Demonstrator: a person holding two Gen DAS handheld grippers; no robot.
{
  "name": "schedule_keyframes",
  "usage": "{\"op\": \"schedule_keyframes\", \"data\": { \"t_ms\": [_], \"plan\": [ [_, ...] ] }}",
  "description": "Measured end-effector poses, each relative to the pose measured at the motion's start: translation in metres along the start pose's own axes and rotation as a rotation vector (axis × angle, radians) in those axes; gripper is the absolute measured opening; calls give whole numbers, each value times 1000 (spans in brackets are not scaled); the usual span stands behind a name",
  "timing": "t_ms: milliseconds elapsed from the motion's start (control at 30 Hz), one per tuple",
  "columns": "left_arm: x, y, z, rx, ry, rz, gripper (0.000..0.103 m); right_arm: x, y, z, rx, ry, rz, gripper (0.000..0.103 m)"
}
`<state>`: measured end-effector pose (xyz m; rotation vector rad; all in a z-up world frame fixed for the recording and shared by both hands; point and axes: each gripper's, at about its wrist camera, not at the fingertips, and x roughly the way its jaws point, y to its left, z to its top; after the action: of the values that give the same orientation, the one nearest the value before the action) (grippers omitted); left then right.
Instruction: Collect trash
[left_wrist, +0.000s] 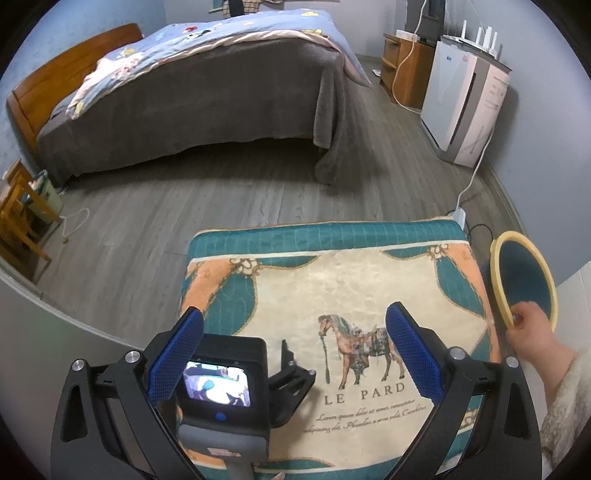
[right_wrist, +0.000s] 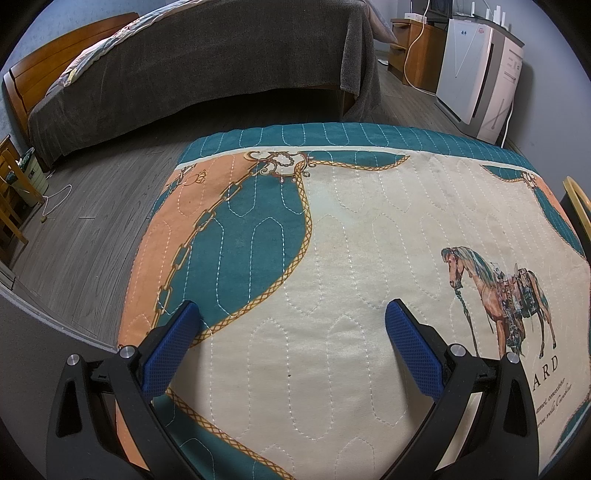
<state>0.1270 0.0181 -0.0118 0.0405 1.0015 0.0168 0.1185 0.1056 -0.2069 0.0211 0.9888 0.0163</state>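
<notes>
Bin (left_wrist: 524, 280), with a yellow rim and a blue inside, sits just past the right edge of the surface (left_wrist: 332, 280), tilted so that its mouth faces the left wrist camera. A hand (left_wrist: 532, 332) in a fuzzy grey sleeve (left_wrist: 565, 406) grips the near part of the rim. In the right wrist view only a sliver of that yellow rim shows, at the far right. No trash can be made out on the surface or on the floor (left_wrist: 166, 221).

The left gripper (left_wrist: 293, 328) hangs over the near edge of the surface, its jaws wide and holding nothing. The right gripper (right_wrist: 291, 325) is low over the near left part of the surface, its jaws also wide, with only bare cover between the 2 blue pads.

A quilted cover with a horse print (left_wrist: 354, 350) is spread over the surface. A black device (left_wrist: 218, 380) with a small lit screen lies on it near the near left corner.

Beyond the far edge stands a bed (left_wrist: 203, 110) draped in grey, and a white appliance (left_wrist: 461, 96) stands by the right wall.
</notes>
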Motion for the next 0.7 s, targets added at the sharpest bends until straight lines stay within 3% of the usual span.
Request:
{"op": "schedule_keyframes", "data": {
  "t_ms": [700],
  "plan": [
    [2,-4,-2,1,7,4,98,0,0,0,0,0,0,98]
  ]
}}
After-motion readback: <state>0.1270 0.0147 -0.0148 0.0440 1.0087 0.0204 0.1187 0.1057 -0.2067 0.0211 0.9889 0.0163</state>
